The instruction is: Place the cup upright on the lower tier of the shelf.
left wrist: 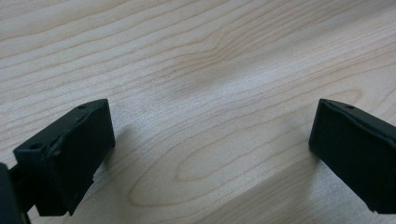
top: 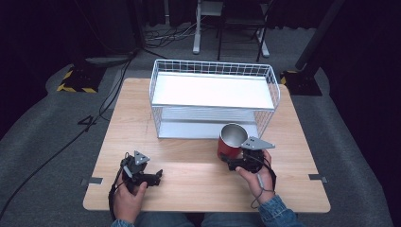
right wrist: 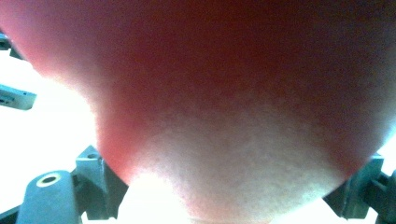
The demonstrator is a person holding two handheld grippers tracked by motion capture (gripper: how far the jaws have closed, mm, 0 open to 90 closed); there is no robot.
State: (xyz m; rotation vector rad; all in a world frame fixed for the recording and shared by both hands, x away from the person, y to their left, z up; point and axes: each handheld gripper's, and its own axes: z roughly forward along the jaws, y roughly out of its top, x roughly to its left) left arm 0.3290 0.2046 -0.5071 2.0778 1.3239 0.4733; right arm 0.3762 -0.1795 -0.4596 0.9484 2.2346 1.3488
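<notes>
A red cup [top: 230,142] with a shiny metal inside hangs tilted just in front of the white wire rack [top: 154,90], its mouth facing up and away. My right gripper [top: 231,159] is shut on the cup's lower side, and a hand holds the gripper from below. In the right gripper view the blurred red cup wall [right wrist: 224,84] sits between the jaws of the right gripper [right wrist: 226,189]. My left gripper [top: 158,176] rests at the table's front left, pointing right. The left gripper [left wrist: 210,144] is open over bare wood.
The wooden table [top: 198,189] carries the two-level rack at its back centre, with a white upper shelf and a lower shelf open toward me. Cables and chair legs lie on the grey floor beyond.
</notes>
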